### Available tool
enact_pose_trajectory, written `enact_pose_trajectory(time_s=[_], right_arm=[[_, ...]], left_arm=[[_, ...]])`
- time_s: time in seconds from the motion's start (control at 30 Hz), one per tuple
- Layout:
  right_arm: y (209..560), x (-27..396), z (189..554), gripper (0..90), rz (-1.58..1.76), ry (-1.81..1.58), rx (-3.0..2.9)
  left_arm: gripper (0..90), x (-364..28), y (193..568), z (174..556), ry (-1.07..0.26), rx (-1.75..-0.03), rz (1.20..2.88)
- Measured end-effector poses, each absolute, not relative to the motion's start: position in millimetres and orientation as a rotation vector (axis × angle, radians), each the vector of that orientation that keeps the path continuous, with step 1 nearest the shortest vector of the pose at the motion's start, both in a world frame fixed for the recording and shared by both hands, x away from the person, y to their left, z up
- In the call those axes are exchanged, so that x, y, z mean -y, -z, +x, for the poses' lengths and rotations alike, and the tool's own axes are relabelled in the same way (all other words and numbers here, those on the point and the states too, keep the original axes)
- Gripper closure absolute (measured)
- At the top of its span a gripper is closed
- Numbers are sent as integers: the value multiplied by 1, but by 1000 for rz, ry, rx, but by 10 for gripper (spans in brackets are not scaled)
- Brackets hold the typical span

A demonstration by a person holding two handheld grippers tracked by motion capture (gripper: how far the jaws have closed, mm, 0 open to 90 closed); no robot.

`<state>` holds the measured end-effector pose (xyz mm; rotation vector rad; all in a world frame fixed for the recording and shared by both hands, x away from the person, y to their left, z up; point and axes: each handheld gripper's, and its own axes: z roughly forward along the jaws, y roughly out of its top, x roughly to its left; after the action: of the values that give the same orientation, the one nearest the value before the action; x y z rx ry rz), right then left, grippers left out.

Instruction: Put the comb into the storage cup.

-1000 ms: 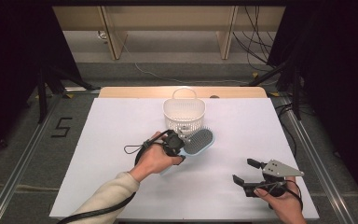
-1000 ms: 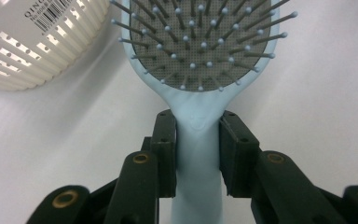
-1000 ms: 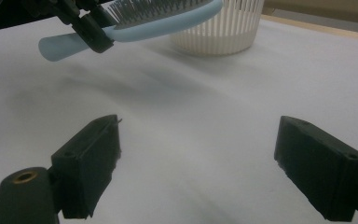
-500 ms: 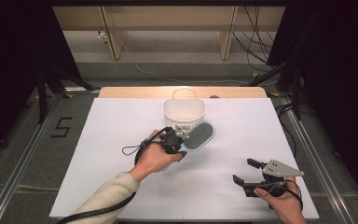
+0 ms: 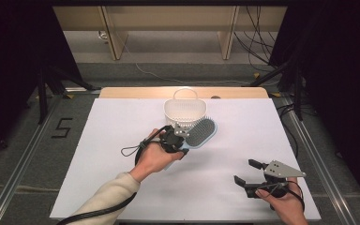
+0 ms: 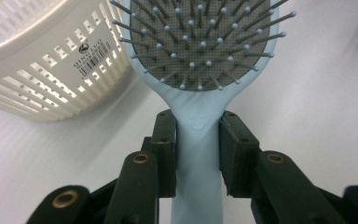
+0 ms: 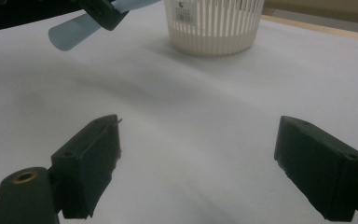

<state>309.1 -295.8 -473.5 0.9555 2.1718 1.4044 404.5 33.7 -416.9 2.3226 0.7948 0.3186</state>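
A light blue hairbrush (image 5: 201,131) with a grey bristle pad hangs just above the white table, its head next to the front right of a white slotted basket (image 5: 185,111). My left gripper (image 5: 177,140) is shut on the brush's handle (image 6: 198,154), bristles (image 6: 200,42) facing up. The basket wall (image 6: 42,70) lies close on the left of the brush head. My right gripper (image 5: 247,172) rests open near the table's front right corner, nothing between its pads (image 7: 93,163). From there, the basket (image 7: 212,25) and the brush's handle end (image 7: 72,30) stand far off.
The white tabletop (image 5: 122,187) stretches wide around both hands. A wooden strip (image 5: 136,93) runs along its far edge behind the basket. Metal rails (image 5: 309,150) flank the table, and cables lie on the floor beyond.
My left gripper has carried the brush slightly up and toward the basket. The right gripper has stayed still and open.
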Motion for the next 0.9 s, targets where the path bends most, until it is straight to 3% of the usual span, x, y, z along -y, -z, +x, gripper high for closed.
enact_pose_trajectory(time_s=[0.9], right_arm=[[472,297,309,151,952,-1413,-2154]], left_arm=[[696,-41,401,404,-378,-781,2196]])
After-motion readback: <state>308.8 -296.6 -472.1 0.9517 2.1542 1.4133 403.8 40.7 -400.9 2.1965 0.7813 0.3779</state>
